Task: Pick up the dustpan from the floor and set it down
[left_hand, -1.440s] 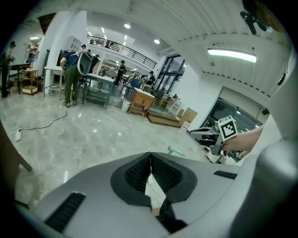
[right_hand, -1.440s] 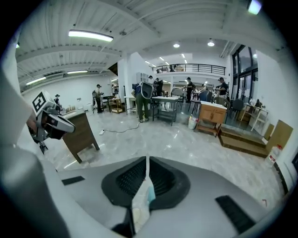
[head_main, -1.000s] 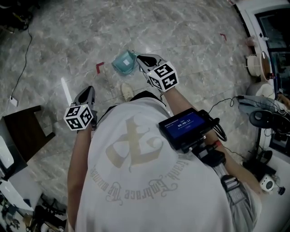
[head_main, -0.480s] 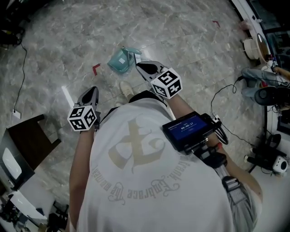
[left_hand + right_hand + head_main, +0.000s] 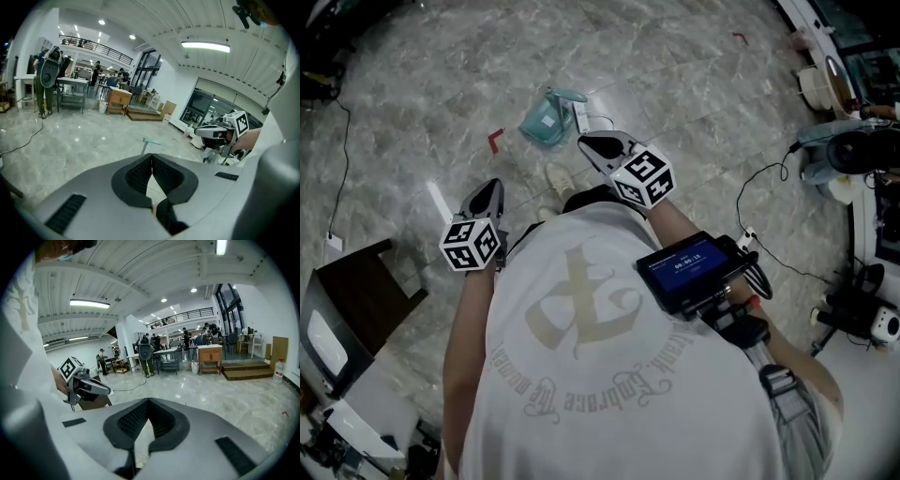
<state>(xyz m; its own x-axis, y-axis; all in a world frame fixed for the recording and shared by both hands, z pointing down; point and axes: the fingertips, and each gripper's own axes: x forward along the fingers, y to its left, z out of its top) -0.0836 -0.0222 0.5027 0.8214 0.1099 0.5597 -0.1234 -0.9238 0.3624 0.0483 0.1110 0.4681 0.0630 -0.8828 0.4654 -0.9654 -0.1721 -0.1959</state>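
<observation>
Head view showed the grey marble floor (image 5: pixel 694 84) of what seemed a large open workshop. The teal dustpan (image 5: pixel 546 120) lay flat on it. Just beside the dustpan was the right gripper (image 5: pixel 586 142), farther off the left gripper (image 5: pixel 489 185), both with jaws pressed together on nothing.

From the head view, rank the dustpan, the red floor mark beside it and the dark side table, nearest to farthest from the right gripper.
1. The dustpan, just up-left of the right gripper.
2. The red floor mark, left of the dustpan.
3. The dark side table, far off at lower left.
</observation>
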